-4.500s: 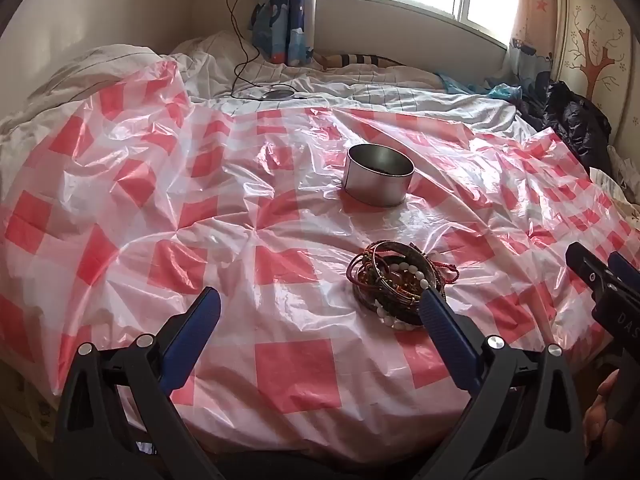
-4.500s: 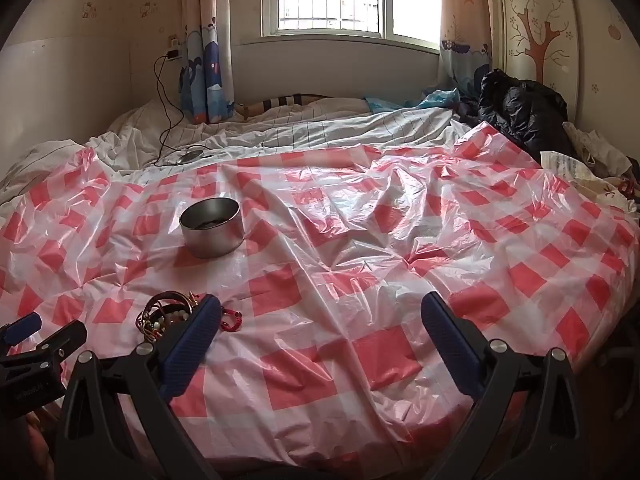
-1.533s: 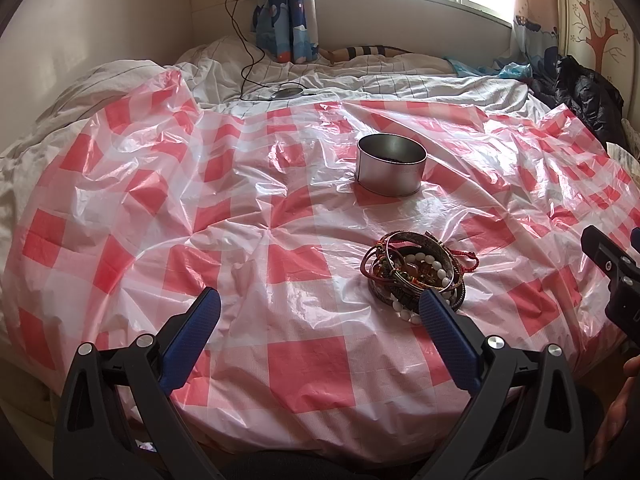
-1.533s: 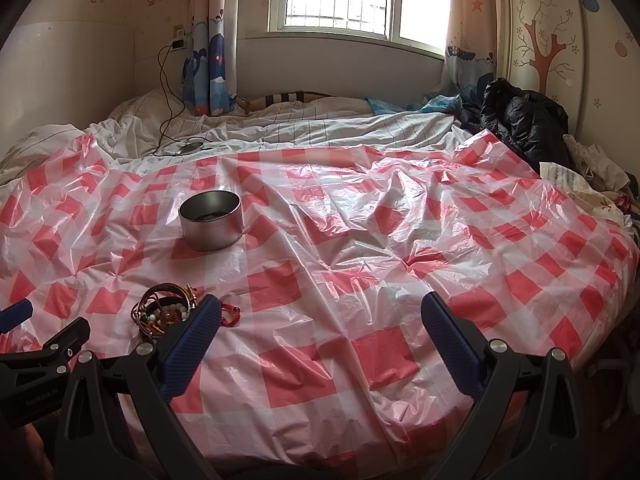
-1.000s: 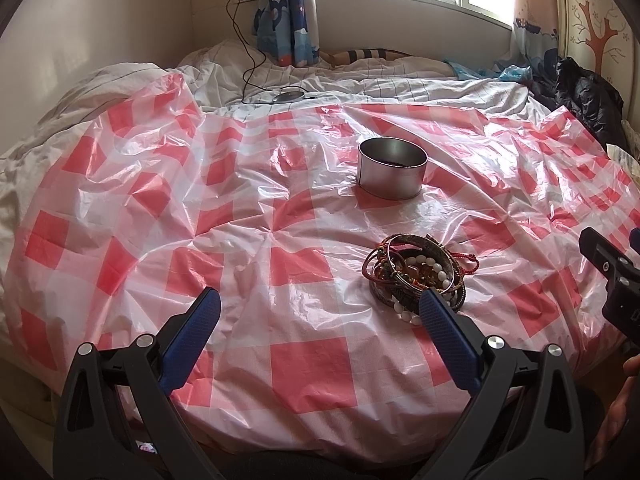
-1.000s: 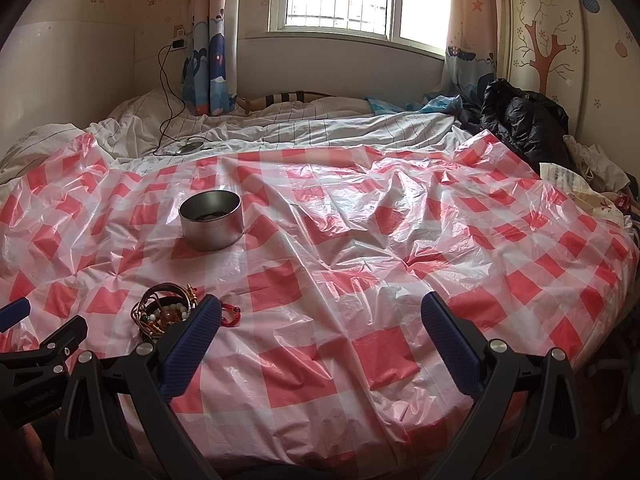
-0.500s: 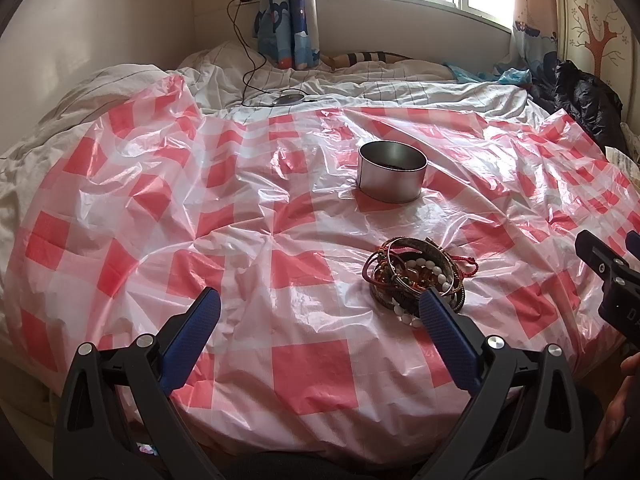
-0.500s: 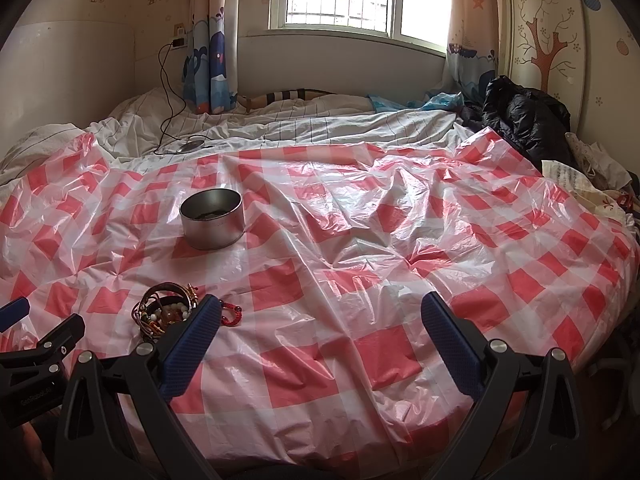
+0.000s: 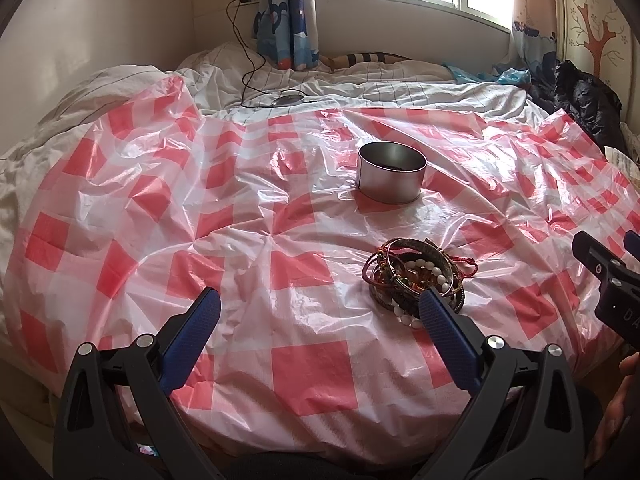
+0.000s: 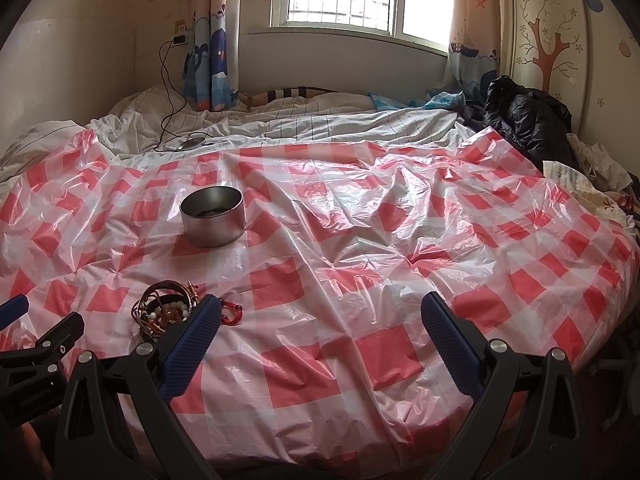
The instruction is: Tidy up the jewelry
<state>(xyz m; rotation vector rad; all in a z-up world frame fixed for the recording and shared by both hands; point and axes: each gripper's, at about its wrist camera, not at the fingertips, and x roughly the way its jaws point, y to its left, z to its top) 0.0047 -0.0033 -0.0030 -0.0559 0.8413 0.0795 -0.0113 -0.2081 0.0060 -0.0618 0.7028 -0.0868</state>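
While both grippers are hovering wide open and empty over the near edge of the bed, nothing is being picked up yet, so I would judge the job is only starting. The left gripper is hanging just short of the pile of bracelets, its right-hand finger overlapping the pile's near side in its own view, though I cannot tell whether it is touching. The right gripper is pointing at bare checked plastic sheet, with the pile off beside its left-hand finger. The pile is lying toward the near edge of the sheet, tangled (white beads, amber beads, bangles, a red cord), and the metal tin is sitting upright further toward the middle, well apart from it. Something small and dark is showing on the tin's bottom, too dim to name. Next, I think, one gripper needs to be closing on a single bracelet and teasing it free without dragging the whole heap.
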